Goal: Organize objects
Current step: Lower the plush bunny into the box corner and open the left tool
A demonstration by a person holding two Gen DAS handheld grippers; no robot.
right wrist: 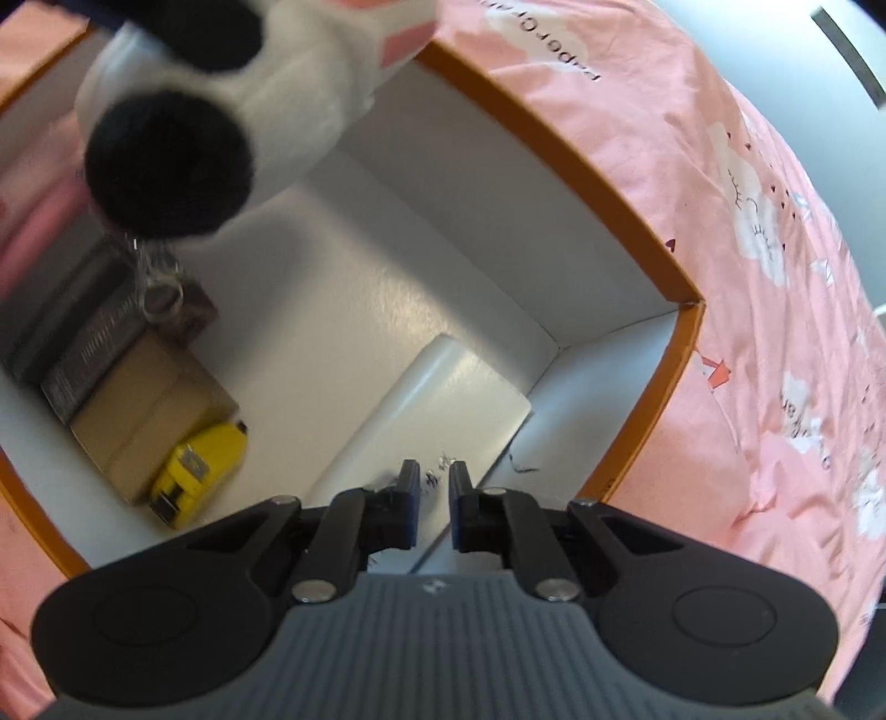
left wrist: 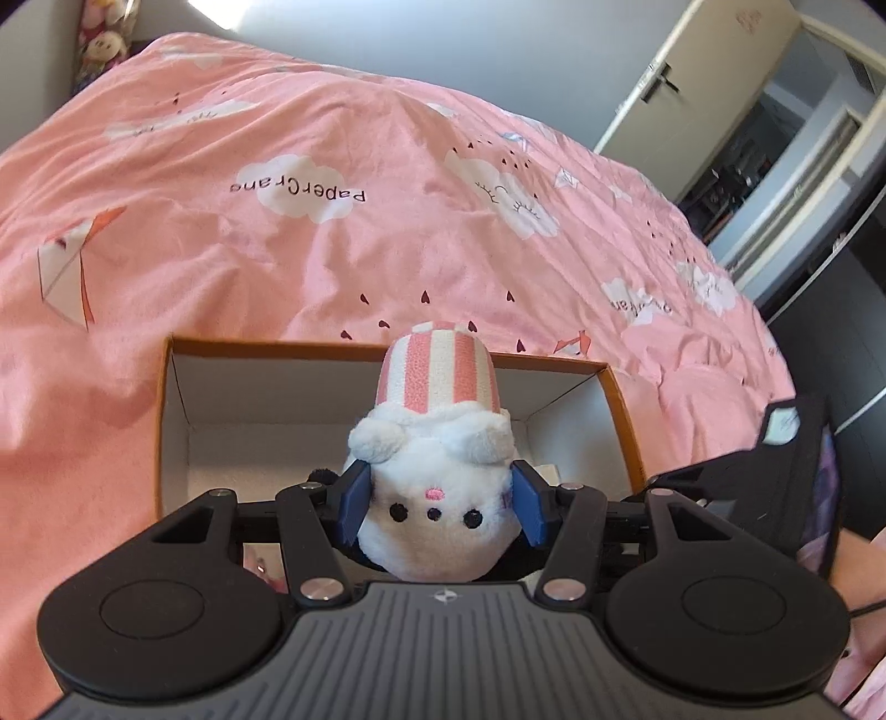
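My left gripper (left wrist: 440,501) is shut on a white plush toy (left wrist: 434,476) with a pink-and-white striped top, held over an orange-rimmed white box (left wrist: 166,399) on the bed. In the right wrist view the plush (right wrist: 232,72), with a black pompom, hangs over the box (right wrist: 559,149) at the upper left. My right gripper (right wrist: 432,498) is above the box's inside, jaws a narrow gap apart with nothing between them. Inside the box lie a yellow tape measure (right wrist: 194,471), a brown carton (right wrist: 149,410), a dark grey box (right wrist: 83,338) and a white flat pack (right wrist: 437,399).
A pink bedspread (left wrist: 332,221) with cloud prints covers the bed around the box. A door (left wrist: 703,72) stands at the far right. Soft dolls (left wrist: 102,44) sit at the far left corner. The other gripper's black body (left wrist: 775,459) shows at right.
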